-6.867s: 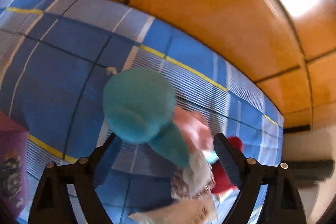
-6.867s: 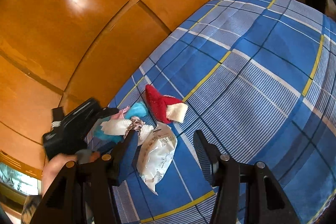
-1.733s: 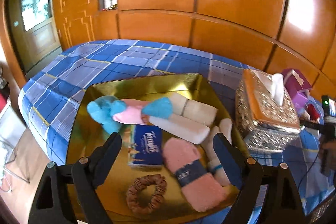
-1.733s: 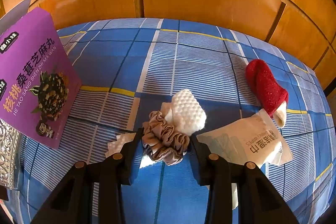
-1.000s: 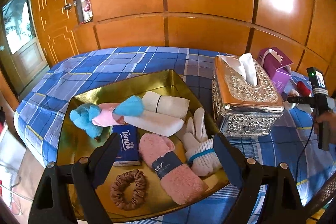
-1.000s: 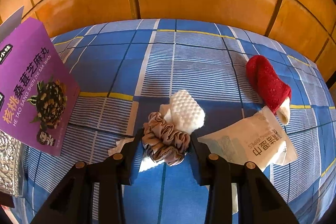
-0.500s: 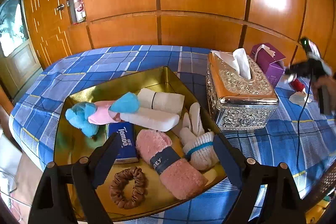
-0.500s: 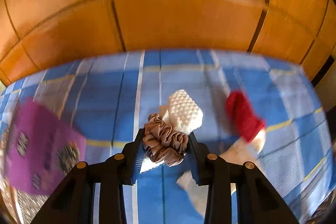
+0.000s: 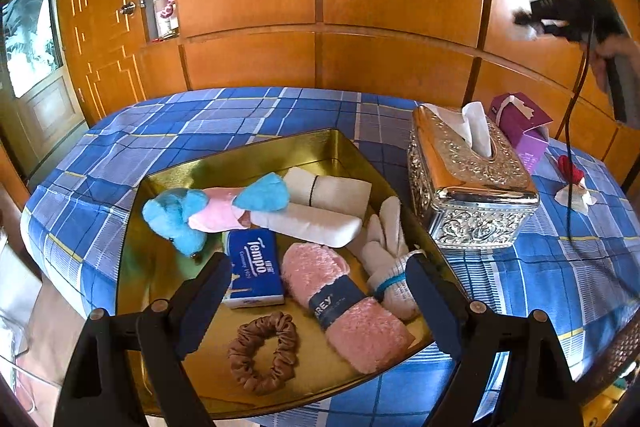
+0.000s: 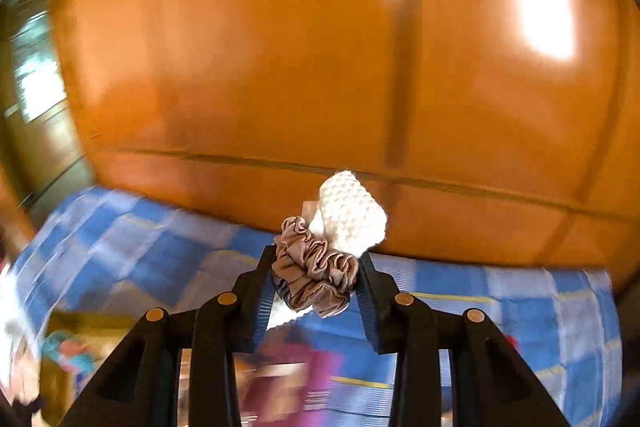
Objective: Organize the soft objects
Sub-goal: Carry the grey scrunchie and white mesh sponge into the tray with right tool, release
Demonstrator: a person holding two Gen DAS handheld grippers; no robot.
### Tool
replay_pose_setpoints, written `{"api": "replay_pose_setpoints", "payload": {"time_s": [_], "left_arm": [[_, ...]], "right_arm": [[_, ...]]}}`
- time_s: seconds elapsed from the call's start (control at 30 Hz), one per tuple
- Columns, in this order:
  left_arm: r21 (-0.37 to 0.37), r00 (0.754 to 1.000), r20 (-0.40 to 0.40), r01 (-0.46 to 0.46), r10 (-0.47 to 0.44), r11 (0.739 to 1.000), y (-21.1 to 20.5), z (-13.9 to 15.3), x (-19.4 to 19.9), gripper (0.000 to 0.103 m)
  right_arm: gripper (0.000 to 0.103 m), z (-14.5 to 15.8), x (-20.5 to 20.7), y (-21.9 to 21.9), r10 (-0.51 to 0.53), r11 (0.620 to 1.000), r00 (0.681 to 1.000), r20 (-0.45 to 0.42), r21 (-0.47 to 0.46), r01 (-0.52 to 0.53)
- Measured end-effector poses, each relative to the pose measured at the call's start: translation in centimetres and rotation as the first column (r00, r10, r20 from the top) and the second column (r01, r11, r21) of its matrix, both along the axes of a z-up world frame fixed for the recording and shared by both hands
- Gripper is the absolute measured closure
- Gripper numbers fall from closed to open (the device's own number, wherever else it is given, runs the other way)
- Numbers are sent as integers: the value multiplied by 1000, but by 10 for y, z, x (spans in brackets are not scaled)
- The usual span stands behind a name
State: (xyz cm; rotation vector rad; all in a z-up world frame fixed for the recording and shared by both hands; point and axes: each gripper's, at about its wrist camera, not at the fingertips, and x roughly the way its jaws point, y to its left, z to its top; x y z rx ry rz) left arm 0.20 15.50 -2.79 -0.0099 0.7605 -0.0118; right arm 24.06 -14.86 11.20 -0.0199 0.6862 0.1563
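My right gripper (image 10: pixel 316 281) is shut on a taupe scrunchie (image 10: pixel 314 277) with a white knitted cloth (image 10: pixel 352 221) bunched behind it, both carried high above the table. In the left wrist view that same gripper (image 9: pixel 568 13) shows blurred at the upper right, held by a hand. My left gripper (image 9: pixel 318 289) hangs open over the gold tray (image 9: pixel 280 153), nothing between its fingers. In the tray lie a blue and pink plush (image 9: pixel 216 209), white rolls (image 9: pixel 316 221), a tissue pack (image 9: pixel 254 269), a pink rolled towel (image 9: pixel 344 305), white socks (image 9: pixel 390 267) and a brown scrunchie (image 9: pixel 264 349).
An ornate silver tissue box (image 9: pixel 468 183) stands right of the tray, a purple box (image 9: pixel 520 127) behind it. A red sock (image 9: pixel 570 167) and a white packet (image 9: pixel 576 195) lie at the far right on the blue checked cloth (image 9: pixel 172 131). Wooden wall panels close the back.
My right gripper has lifted the taupe scrunchie and white cloth off the table and swung up and left; its view is now blurred. The left gripper has barely moved.
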Motion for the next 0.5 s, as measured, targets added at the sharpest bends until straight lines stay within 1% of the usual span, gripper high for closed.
{"api": "replay_pose_setpoints", "payload": {"time_s": [0.07,0.1,0.13,0.2,0.27,0.33,0.37,0.4,0.43,0.5], "left_arm": [[2,1000,5,-10,10,1000,3,1,-2,14],[3,1000,6,-15,15,1000,5,1,-2,14],[3,1000,6,-22,22,1000,7,1,-3,14],[2,999,7,-37,37,999,13,0,-5,14],[1,999,7,-49,49,999,17,0,-7,14],[-1,998,3,-63,63,998,23,-1,-8,14],[-1,998,3,-70,70,998,26,-2,-8,14],[1,997,6,-81,81,997,31,-1,-9,14],[3,996,9,-94,94,996,35,-1,-10,14],[-8,990,16,-139,139,990,51,2,-10,14]], "right_arm": [[67,-2,-12,36,111,994,994,-1,-2,-111],[67,-4,-16,48,149,989,989,-4,-1,-149],[67,-8,-24,65,205,979,979,-11,-5,-205],[67,-16,-36,87,273,962,962,-21,-8,-273],[67,-25,-51,111,354,935,935,-39,2,-354],[67,-34,-62,129,405,914,913,-53,-3,-405],[67,-41,-70,139,437,899,897,-67,-3,-438],[67,-45,-75,145,455,890,887,-76,-3,-456],[67,-53,-82,154,487,872,868,-94,-4,-489],[67,-68,-99,169,526,847,842,-124,-12,-531]]}}
